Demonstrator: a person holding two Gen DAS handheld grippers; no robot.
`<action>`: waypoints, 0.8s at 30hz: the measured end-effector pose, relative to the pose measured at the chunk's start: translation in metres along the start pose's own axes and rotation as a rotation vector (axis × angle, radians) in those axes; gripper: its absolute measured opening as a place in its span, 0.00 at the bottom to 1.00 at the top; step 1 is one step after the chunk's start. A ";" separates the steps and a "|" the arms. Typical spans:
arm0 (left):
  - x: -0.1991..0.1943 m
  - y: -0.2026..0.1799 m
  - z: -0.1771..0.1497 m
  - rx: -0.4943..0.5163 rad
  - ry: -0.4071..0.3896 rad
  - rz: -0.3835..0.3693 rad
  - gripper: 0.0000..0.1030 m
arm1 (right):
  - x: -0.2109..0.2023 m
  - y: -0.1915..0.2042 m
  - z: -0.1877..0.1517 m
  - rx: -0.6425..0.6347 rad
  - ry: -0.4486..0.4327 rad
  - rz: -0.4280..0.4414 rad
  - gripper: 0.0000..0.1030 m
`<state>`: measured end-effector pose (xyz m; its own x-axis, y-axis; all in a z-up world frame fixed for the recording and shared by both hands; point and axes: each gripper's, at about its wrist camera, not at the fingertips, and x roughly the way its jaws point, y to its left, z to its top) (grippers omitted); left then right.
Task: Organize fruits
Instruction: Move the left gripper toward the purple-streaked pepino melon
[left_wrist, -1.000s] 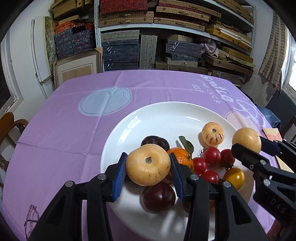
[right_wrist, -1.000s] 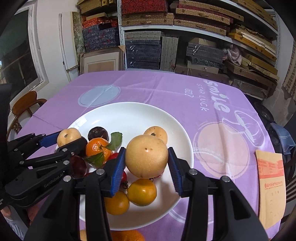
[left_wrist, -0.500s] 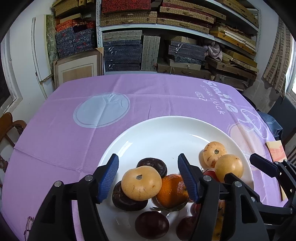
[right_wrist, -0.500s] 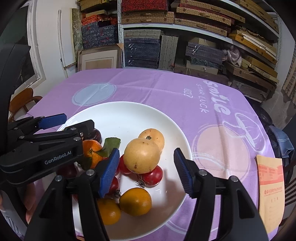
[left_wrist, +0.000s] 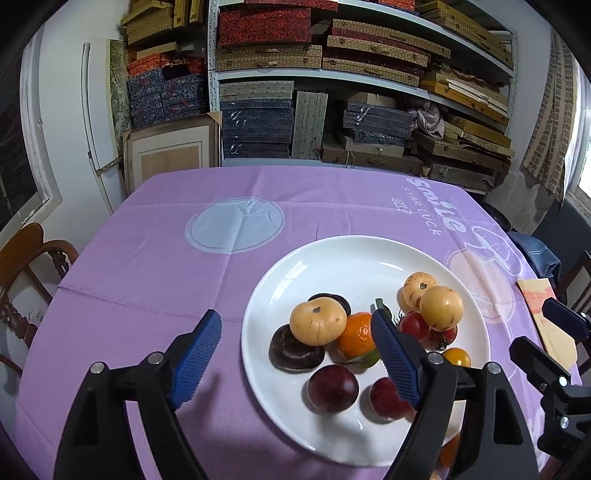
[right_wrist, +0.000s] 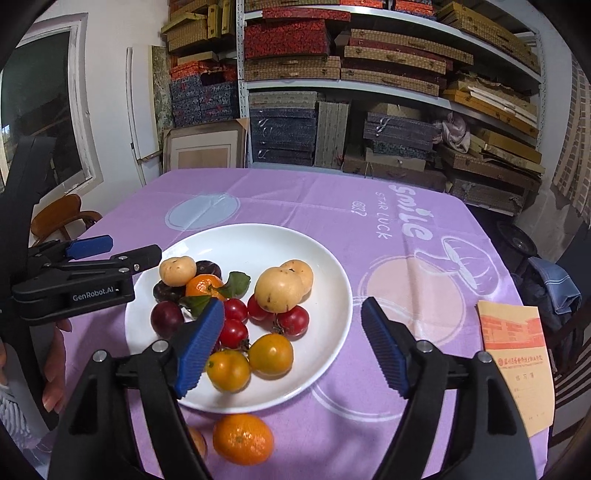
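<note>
Sitting on the purple printed tablecloth (right_wrist: 295, 199): a round white plate (right_wrist: 325, 295) holding lots of fruit. Resting on the left of it, a flat yellow pear (left_wrist: 317, 320) lying on top of a dark brown plum (left_wrist: 295, 350), touching a small orange mandarin (left_wrist: 355, 335) with green leaves. Piling up on the right, a round yellow pear (right_wrist: 277, 289) over red cherry tomatoes (right_wrist: 293, 320). Lying nearest, two yellow tomatoes (right_wrist: 271, 355). Resting off the plate on the near cloth, another orange mandarin (right_wrist: 243, 438). Hovering wide open and holding nothing, the left gripper (left_wrist: 295, 363) and the right gripper (right_wrist: 291, 345).
</note>
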<state>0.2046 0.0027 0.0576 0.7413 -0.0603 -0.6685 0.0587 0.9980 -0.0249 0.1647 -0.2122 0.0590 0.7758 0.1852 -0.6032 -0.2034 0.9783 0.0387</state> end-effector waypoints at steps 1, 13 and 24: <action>-0.006 0.002 -0.004 -0.005 -0.002 0.001 0.82 | -0.009 -0.001 -0.004 0.003 -0.009 0.001 0.75; -0.061 0.003 -0.063 -0.026 0.013 -0.003 0.83 | -0.088 -0.012 -0.078 0.072 -0.076 0.001 0.84; -0.075 -0.022 -0.105 -0.030 0.058 -0.024 0.84 | -0.101 -0.027 -0.127 0.118 -0.073 -0.035 0.87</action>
<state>0.0781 -0.0127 0.0303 0.7001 -0.0835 -0.7092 0.0549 0.9965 -0.0632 0.0162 -0.2691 0.0180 0.8237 0.1528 -0.5461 -0.1073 0.9876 0.1144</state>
